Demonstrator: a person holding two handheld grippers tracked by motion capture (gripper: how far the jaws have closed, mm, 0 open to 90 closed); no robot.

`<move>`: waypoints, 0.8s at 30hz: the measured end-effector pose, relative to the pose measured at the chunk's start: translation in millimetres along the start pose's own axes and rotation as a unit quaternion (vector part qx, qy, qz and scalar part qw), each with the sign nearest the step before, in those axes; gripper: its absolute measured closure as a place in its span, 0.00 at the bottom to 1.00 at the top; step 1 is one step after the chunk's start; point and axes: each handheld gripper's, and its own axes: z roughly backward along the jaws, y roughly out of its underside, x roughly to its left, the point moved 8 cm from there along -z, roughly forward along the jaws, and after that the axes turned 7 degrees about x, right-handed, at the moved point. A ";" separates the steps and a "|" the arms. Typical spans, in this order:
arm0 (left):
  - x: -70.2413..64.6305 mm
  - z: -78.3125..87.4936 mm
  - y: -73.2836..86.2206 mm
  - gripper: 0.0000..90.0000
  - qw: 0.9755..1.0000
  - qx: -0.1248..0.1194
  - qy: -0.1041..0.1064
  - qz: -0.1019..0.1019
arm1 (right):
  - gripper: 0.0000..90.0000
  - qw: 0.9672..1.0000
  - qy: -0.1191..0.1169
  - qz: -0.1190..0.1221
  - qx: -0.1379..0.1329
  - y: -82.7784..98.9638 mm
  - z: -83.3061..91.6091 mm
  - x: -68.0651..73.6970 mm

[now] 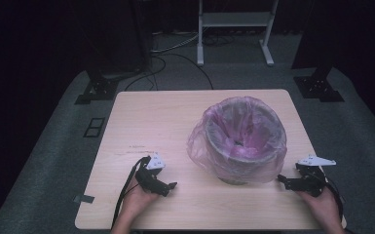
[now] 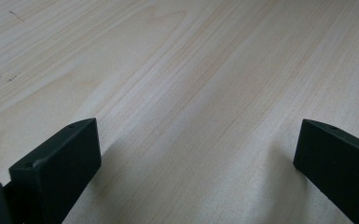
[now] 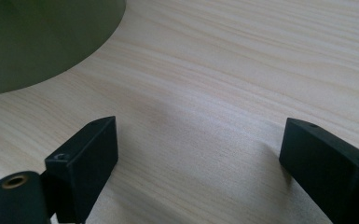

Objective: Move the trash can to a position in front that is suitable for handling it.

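Note:
A round bin [image 1: 238, 146] lined with a pinkish translucent plastic bag [image 1: 243, 119] stands on the light wooden table [image 1: 146, 117], right of its middle. My left gripper [image 1: 170, 186] rests low on the table near the front edge, left of the bin, open with nothing between its jaws. In the left gripper view the left gripper [image 2: 198, 149] has bare wood between its wide-apart jaws. My right gripper [image 1: 281, 180] sits at the front right, just beside the bin's base, also open and empty. The right gripper view has the bin's greenish wall [image 3: 42, 37] at upper left, beyond the right gripper [image 3: 200, 144].
Beyond the table lie grey floor, black stand bases [image 1: 319, 87] at left and right, cables [image 1: 175, 53] and a white frame [image 1: 234, 29] at the back. A strip of dark tape [image 1: 84, 199] sits at the table's front left corner.

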 end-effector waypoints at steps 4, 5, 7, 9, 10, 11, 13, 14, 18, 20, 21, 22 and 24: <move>-0.1 0.0 -0.1 0.00 1.000 0.000 0.000 0.000 | 0.11 1.000 0.000 0.000 0.000 0.0 0.0 0.0; -0.1 0.0 -0.1 0.00 1.000 0.000 0.000 0.000 | 0.11 1.000 0.000 0.000 0.000 0.0 0.0 0.0; -0.1 0.0 -0.1 0.00 1.000 0.000 0.000 0.000 | 0.11 1.000 0.000 0.000 0.000 0.0 0.0 0.0; -0.1 0.0 -0.1 0.00 1.000 0.000 0.000 0.001 | 0.11 1.000 0.000 0.000 0.000 0.0 0.0 0.0; 0.0 0.0 -0.1 0.00 1.000 0.000 0.000 0.000 | 0.11 1.000 -0.001 0.000 0.000 0.0 0.1 0.0; -0.1 0.0 -0.1 0.00 1.000 0.000 0.000 0.001 | 0.11 1.000 -0.002 -0.001 -0.001 -0.1 0.1 -0.1; -0.1 0.0 -0.1 0.00 1.000 0.000 0.000 0.001 | 0.11 1.000 -0.010 -0.001 -0.003 -0.4 0.3 0.5; 0.0 0.0 0.0 0.00 1.000 0.000 0.000 0.000 | 0.11 1.000 -0.014 -0.002 -0.002 -0.5 0.5 1.0; 0.0 0.0 0.0 0.00 1.000 0.000 0.000 0.000 | 0.11 1.000 -0.017 -0.001 -0.001 -2.2 0.6 1.6; 0.0 0.0 -0.1 0.00 1.000 0.000 0.000 0.000 | 0.11 1.000 -0.019 0.001 -0.003 -5.1 1.5 2.4; 0.0 0.0 -0.1 0.00 1.000 0.000 0.000 0.000 | 0.11 1.000 -0.019 0.002 -0.004 -6.6 1.7 2.3; 0.0 0.0 0.0 0.00 1.000 0.000 0.001 -0.001 | 0.11 1.000 -0.019 0.003 -0.005 -9.3 1.9 1.7; 0.0 -0.1 0.0 0.00 1.000 0.000 0.001 -0.001 | 0.11 1.000 -0.020 0.005 -0.006 -14.0 1.8 0.3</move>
